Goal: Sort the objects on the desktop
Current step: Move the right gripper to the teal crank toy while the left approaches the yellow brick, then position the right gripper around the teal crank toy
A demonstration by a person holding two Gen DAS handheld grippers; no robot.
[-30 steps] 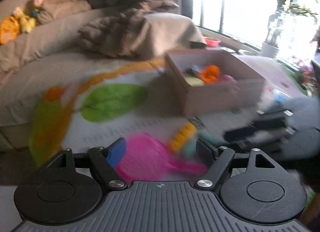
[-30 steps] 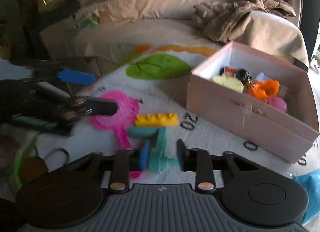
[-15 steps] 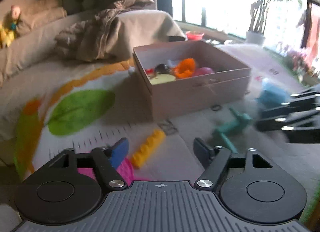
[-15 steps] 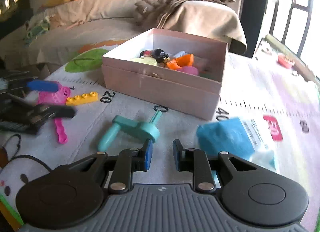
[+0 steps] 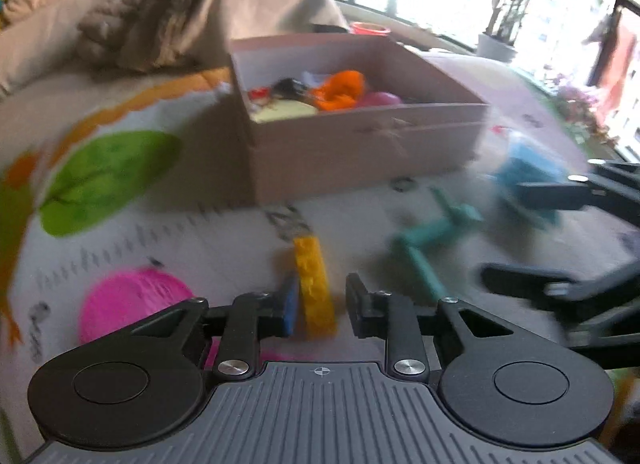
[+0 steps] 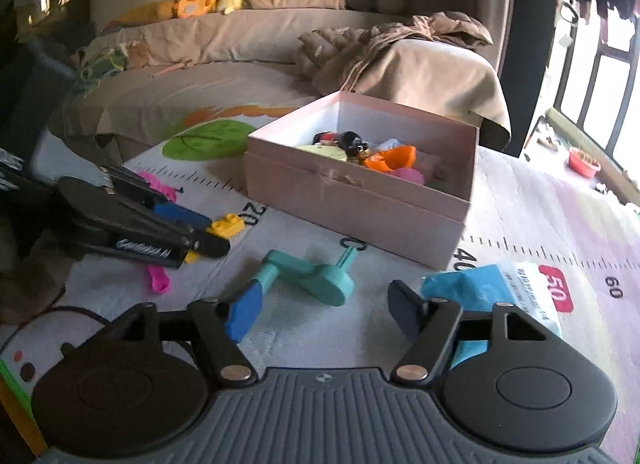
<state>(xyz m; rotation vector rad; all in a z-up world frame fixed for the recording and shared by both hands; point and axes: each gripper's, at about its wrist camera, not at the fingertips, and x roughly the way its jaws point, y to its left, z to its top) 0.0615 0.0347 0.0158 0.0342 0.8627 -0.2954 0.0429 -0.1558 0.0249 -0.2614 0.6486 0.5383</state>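
Left gripper (image 5: 322, 306) tilted down, jaws closing around yellow brick (image 5: 314, 288)

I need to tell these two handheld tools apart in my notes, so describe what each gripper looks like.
Both look alike. The left gripper has a ribbed grey body, two round black discs, black link arms with silver rivets, one blue finger pad and one black. The right gripper is the same build, with a blue pad and a dark one. Seen from the right wrist, the left gripper carries white lettering on its side, too blurred to read.
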